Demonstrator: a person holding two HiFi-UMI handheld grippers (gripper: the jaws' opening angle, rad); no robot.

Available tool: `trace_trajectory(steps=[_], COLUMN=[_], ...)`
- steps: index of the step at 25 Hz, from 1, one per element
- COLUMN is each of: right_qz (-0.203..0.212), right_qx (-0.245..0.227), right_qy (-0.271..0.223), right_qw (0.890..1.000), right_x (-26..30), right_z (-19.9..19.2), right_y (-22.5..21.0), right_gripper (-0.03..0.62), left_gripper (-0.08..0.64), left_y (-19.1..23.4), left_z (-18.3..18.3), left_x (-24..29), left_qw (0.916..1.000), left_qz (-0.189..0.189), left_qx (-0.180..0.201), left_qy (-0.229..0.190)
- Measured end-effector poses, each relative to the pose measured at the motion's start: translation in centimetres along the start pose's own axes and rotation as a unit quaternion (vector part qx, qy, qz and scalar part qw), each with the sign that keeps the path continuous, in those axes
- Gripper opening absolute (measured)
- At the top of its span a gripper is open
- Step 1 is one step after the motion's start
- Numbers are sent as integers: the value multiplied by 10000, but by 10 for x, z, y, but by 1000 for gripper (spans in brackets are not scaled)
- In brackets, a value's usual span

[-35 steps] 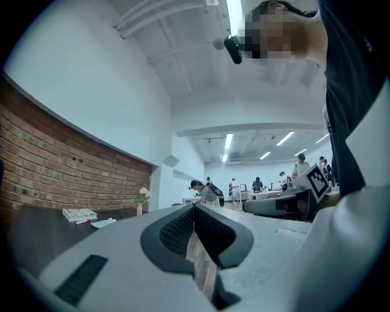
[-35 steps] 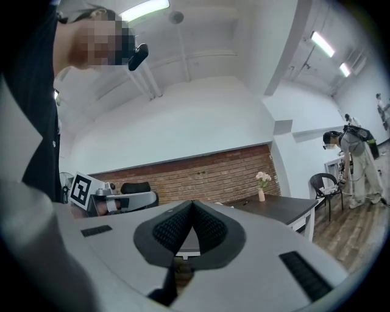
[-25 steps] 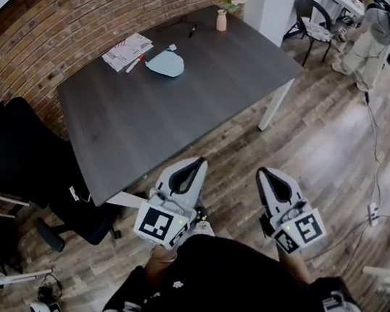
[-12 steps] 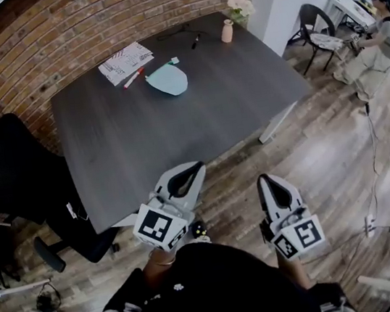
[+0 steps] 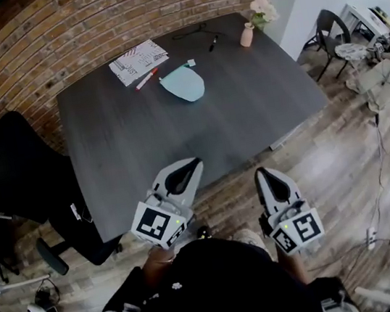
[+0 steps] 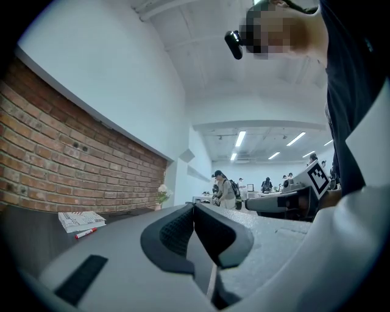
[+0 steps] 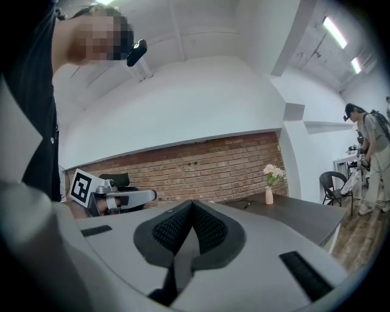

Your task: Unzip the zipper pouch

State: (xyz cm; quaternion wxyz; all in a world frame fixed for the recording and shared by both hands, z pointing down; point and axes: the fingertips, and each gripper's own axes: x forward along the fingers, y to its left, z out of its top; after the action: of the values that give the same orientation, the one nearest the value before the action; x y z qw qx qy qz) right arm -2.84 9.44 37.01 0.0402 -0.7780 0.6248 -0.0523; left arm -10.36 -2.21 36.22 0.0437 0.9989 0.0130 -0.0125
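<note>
A light blue zipper pouch (image 5: 185,84) lies flat on the far part of the dark table (image 5: 177,132), its zipper side toward the brick wall. My left gripper (image 5: 195,162) is shut and empty, held close to my body at the table's near edge. My right gripper (image 5: 262,173) is shut and empty too, over the wooden floor just off the table's near edge. Both are far from the pouch. In the left gripper view the jaws (image 6: 194,206) meet; in the right gripper view the jaws (image 7: 192,202) meet. Neither gripper view shows the pouch.
Printed paper (image 5: 137,59) and a red marker (image 5: 146,79) lie beside the pouch. A pink vase with flowers (image 5: 247,33) and a black pen (image 5: 213,40) stand at the far right corner. Black office chairs (image 5: 7,174) stand left. A person (image 5: 387,73) sits at right.
The head view has shifted, so the table and pouch sit slightly further right and lower in the frame. Both grippers stay shut in about the same place before my body.
</note>
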Motion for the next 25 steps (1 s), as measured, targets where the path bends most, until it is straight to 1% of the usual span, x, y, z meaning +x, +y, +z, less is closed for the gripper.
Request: trace_trajectory(steps=[3, 6, 10, 14, 19, 22, 25], right_qz=[118, 250, 587, 1045, 1542, 1793, 1950], right_qx=[-25, 7, 26, -41, -21, -5, 2], right_qy=[77, 88, 85, 68, 136, 216, 270], right_qw=[9999, 9996, 9982, 9945, 9879, 9836, 9804], right_x=[17, 35, 71, 110, 151, 172, 190], right_z=[0, 0, 2, 12, 17, 15, 15], right_y=[-10, -27, -54, -76, -99, -110, -122], right_gripper=[0, 0, 0, 0, 0, 0, 0], left_gripper=[3, 3, 3, 3, 3, 3, 3], left_y=[12, 23, 47, 69, 88, 99, 111], left_z=[-1, -2, 0, 5, 13, 10, 5], left_x=[7, 17, 30, 48, 67, 74, 83], left_qw=[9999, 9995, 9969, 9915, 9833, 9775, 9729], left_qz=[134, 295, 781, 1281, 1788, 2087, 2303], left_qx=[-12, 86, 103, 194, 287, 262, 191], left_qy=[-32, -83, -67, -119, -174, -135, -36])
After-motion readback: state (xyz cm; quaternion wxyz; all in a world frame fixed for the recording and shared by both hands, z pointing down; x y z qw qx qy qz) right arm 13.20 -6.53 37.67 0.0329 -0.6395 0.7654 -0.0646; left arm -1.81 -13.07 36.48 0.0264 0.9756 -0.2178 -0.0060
